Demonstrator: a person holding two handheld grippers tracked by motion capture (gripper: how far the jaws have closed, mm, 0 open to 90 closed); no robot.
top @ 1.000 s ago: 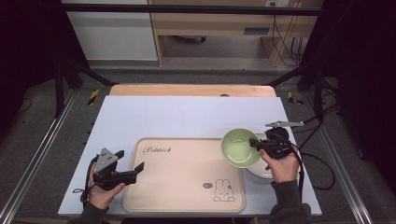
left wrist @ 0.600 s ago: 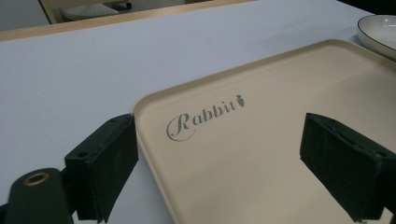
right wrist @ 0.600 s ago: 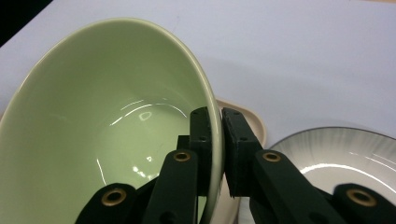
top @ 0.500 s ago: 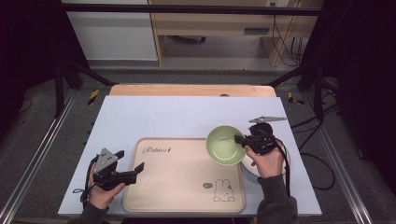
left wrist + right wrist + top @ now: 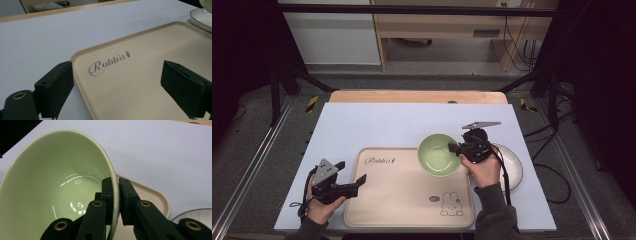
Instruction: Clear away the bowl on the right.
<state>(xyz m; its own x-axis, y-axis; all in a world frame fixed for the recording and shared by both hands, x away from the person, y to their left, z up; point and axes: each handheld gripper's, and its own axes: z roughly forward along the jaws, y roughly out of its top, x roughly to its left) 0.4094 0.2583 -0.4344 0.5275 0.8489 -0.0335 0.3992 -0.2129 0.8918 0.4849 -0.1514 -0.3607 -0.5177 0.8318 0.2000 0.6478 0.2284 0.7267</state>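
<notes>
A pale green bowl (image 5: pixel 438 155) hangs over the far right corner of the beige tray (image 5: pixel 397 200), with my right gripper (image 5: pixel 455 148) shut on its right rim. In the right gripper view the two black pads pinch the wall of the green bowl (image 5: pixel 50 182), one inside and one outside, my right gripper (image 5: pixel 117 192) tilting it. My left gripper (image 5: pixel 352 176) rests at the tray's left edge, jaws open. In the left gripper view my left gripper (image 5: pixel 125 82) straddles the tray corner (image 5: pixel 140 82) printed "Rabbit", with nothing between its pads.
A white plate (image 5: pixel 512 165) with a dark rim lies on the pale blue table cover (image 5: pixel 377 125) right of the tray; the plate (image 5: pixel 202 17) also appears at the far right in the left gripper view. A rabbit drawing marks the tray's near right corner. Dark floor and frame rails surround the table.
My right gripper has carried the green bowl leftward, off the white plate and over the tray's far right corner. The left gripper has stayed where it was.
</notes>
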